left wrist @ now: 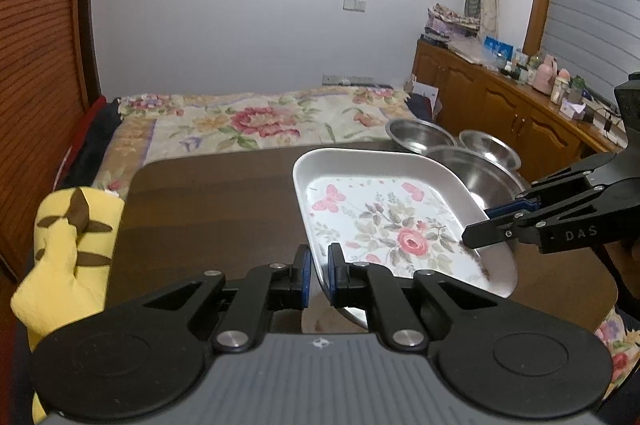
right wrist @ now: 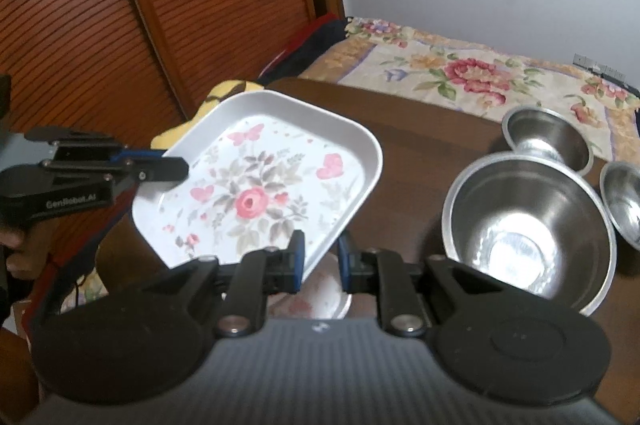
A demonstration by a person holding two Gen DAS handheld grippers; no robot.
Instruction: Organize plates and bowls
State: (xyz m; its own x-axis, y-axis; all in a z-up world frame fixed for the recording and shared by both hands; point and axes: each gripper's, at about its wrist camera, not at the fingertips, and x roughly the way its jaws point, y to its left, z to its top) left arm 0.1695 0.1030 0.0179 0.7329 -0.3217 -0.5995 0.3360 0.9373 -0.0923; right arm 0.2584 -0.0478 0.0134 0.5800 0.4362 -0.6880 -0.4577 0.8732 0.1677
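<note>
Tongs first: your left tongs [left wrist: 318,275] are clamped on the near rim of the floral plate [left wrist: 384,221], and your right tongs [right wrist: 322,263] pinch the opposite edge of it, so both are narrow and gripping. The plate is a rounded rectangle, glossy white with a raised lip and a pink rose and butterfly print, and you've got it lifted and tilted over the dark wood-grain surface [left wrist: 216,193]. Under its near edge there's another pale dish [right wrist: 324,295], too blurry to read. Toward the surface's far right corner sit three shiny steel bowls: a big deep one [right wrist: 528,237], then two smaller flared ones [right wrist: 548,141] [right wrist: 626,209] just behind and beside it. A soft yellow plush [left wrist: 68,257] slumps off the left edge.
</note>
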